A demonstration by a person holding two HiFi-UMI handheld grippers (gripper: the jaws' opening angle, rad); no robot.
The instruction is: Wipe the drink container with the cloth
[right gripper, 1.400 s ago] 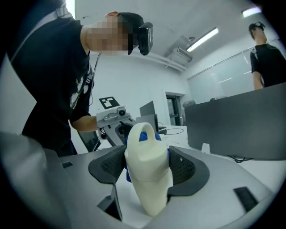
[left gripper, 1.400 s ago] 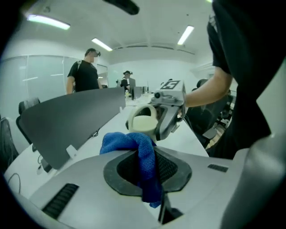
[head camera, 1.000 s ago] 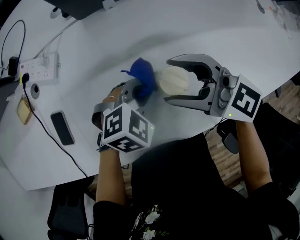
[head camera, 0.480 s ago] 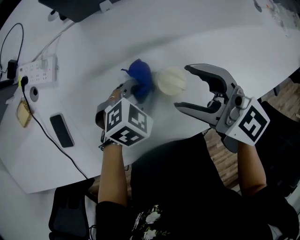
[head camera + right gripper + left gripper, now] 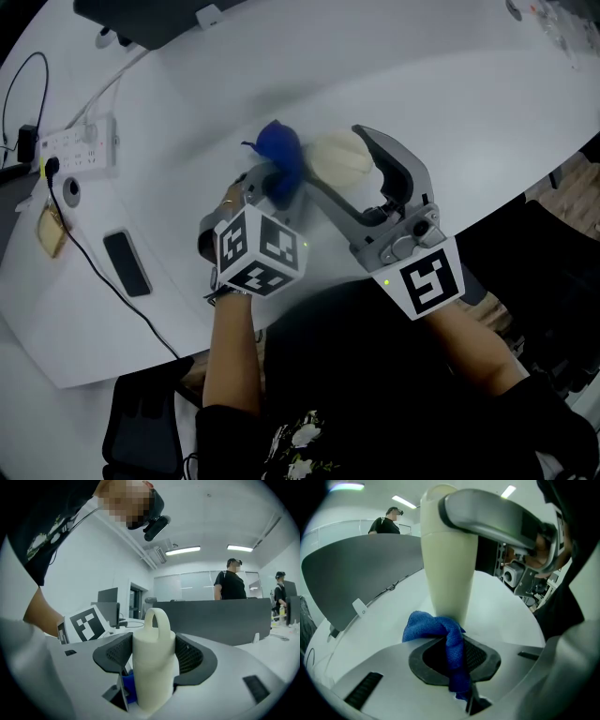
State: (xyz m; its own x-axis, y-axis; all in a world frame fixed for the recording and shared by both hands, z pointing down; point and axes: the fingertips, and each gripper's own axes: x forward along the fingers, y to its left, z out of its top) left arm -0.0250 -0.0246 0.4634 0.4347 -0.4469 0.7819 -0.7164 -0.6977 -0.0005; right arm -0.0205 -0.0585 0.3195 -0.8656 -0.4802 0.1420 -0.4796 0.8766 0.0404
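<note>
Now clamping right gripper (image 5: 152, 656) on bottle (image 5: 335, 159), half second earlier hanging spread beside it. Pinching cloth (image 5: 430, 623) in left gripper (image 5: 455, 662), touching bottle base. Likely steadying for wiping.

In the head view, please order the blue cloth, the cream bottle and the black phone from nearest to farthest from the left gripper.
1. blue cloth: clamped in the left gripper.
2. cream bottle: just right of the cloth.
3. black phone: far off to the left.
</note>
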